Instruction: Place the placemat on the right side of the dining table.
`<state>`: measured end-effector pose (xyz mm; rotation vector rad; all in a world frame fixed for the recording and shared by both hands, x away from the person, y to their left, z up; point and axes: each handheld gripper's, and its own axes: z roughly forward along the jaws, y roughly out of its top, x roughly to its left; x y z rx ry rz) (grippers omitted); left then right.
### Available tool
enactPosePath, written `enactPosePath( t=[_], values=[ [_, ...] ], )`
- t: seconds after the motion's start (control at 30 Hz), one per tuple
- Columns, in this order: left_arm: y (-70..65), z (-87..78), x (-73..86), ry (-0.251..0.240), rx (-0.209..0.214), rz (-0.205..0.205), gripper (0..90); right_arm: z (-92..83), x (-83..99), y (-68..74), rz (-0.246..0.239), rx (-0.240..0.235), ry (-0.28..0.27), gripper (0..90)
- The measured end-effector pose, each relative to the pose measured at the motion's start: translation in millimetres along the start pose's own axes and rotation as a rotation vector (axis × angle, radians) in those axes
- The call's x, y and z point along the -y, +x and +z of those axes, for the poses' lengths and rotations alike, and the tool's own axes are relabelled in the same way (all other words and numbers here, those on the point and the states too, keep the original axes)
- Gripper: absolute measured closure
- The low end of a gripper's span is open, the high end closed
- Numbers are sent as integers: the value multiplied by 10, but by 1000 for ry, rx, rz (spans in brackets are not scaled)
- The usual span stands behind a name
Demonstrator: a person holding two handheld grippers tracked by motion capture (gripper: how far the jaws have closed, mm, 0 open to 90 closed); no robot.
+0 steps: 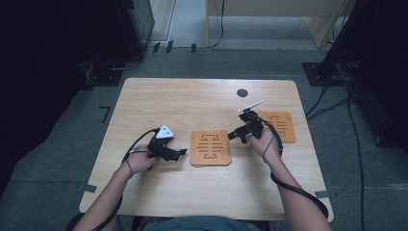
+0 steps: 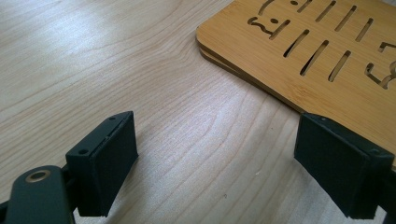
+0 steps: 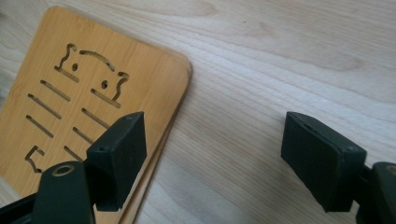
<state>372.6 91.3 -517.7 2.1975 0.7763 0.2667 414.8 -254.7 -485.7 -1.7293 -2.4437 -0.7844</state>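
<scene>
We see our left gripper (image 2: 236,163) w/ jaws wide apart over bare table (image 2: 93,56); bamboo trivet (image 2: 322,56) lies ahead, right jaw overlapping its edge.

On the worktop (image 1: 192,103) we find two slotted boards. One slotted board (image 1: 210,147) lies near the middle, toward the person's side; the other slotted board (image 1: 280,126) lies to its right and a little farther back, near the right edge. Behind them, toward the far edge, sits a round hole (image 1: 242,93) in the worktop. Our left tongs (image 1: 182,152) lie just left of the middle board, our right tongs (image 1: 234,134) between the two boards. Seen from the left tongs, the middle board's corner lies ahead on the worktop and passes behind one jaw.
</scene>
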Motion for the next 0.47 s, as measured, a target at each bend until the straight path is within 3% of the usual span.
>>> enactPosePath(
  t=[0.1, 0.37, 0.47],
  values=[
    [3, 0, 1, -2, 1, -3, 124, 46, -8, 48, -4, -3, -9, 220],
    [2, -3, 2, 0, -5, -3, 124, 112, -10, 158, -127, 22, 2, 141],
    [2, -3, 3, 0, -6, -3, 124, 122, -6, 174, -143, 18, 10, 110]
  ],
)
